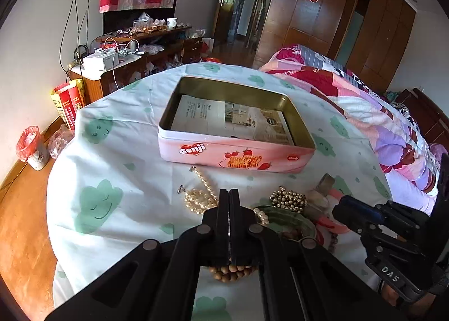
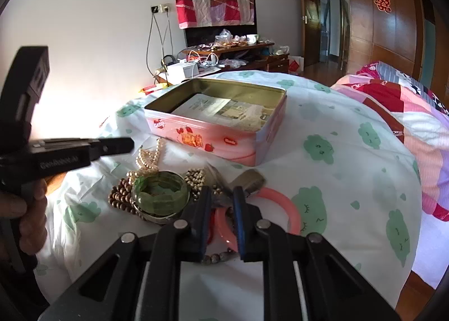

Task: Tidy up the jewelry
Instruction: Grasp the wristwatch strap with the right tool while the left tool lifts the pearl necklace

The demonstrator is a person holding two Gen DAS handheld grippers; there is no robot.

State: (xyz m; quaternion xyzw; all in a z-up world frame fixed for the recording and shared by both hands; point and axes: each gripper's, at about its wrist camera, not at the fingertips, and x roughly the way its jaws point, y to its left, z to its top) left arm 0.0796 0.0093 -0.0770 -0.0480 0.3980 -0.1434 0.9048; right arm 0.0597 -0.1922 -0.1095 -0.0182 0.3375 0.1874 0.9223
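Observation:
An open pink Genji tin [image 1: 235, 156] [image 2: 213, 135] with papers inside sits on the cloth-covered table. Jewelry lies in a heap in front of it: a pearl necklace [image 1: 200, 194] [image 2: 148, 158], gold beads [image 1: 289, 199] [image 2: 195, 178], a green bangle [image 2: 160, 194], brown wooden beads [image 1: 231, 273] [image 2: 120, 197] and a pink bangle [image 2: 283, 208]. My left gripper [image 1: 229, 193] [image 2: 123, 145] is shut and empty, above the pearls. My right gripper [image 2: 221, 194] [image 1: 345, 203] is open, its jaws a little apart over the pink bangle and the dark pieces next to it.
The round table [image 1: 118, 135] has a white cloth with green cloud prints. A bed with a pink patchwork quilt [image 1: 364, 102] is close on the right. A cluttered wooden desk [image 1: 134, 48] stands by the wall, and a small bin [image 1: 31, 147] is on the floor at left.

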